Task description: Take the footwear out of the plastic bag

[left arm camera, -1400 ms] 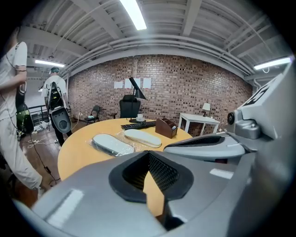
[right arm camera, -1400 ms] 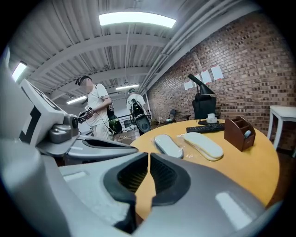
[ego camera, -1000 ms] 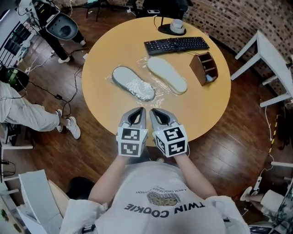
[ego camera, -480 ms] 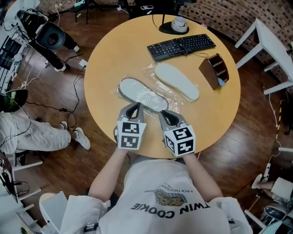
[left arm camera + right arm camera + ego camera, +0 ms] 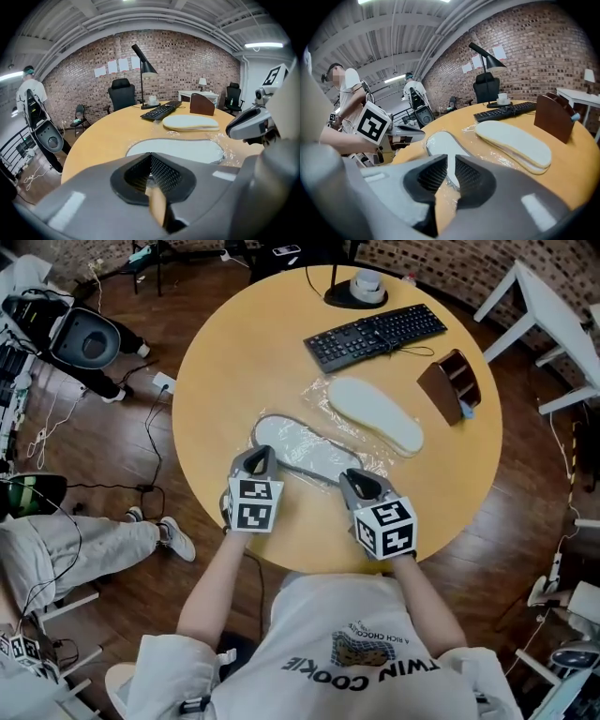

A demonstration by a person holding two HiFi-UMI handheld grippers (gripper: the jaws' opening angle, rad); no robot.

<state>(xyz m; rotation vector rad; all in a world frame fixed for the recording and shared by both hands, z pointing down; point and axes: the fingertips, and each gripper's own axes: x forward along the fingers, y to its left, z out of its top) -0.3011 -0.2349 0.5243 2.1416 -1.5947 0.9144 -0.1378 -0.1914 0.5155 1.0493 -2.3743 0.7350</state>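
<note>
white table (image 5: 562, 310) cropped, bystander's legs (image 5: 75, 545) cropped

Overhead head view, low gripper views share table (image 5: 239, 367).

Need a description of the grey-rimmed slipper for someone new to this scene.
On the round table, two slippers lie in clear plastic near the black keyboard. The grey-rimmed slipper is the one farther from the keyboard; the cream slipper beside it has no dark rim.

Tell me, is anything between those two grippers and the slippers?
Only the clear bag, which wraps the grey slipper and the white slipper. Nothing else visible lies between them and the left gripper or the right gripper, whose fingers have just been opening, empty.
</note>
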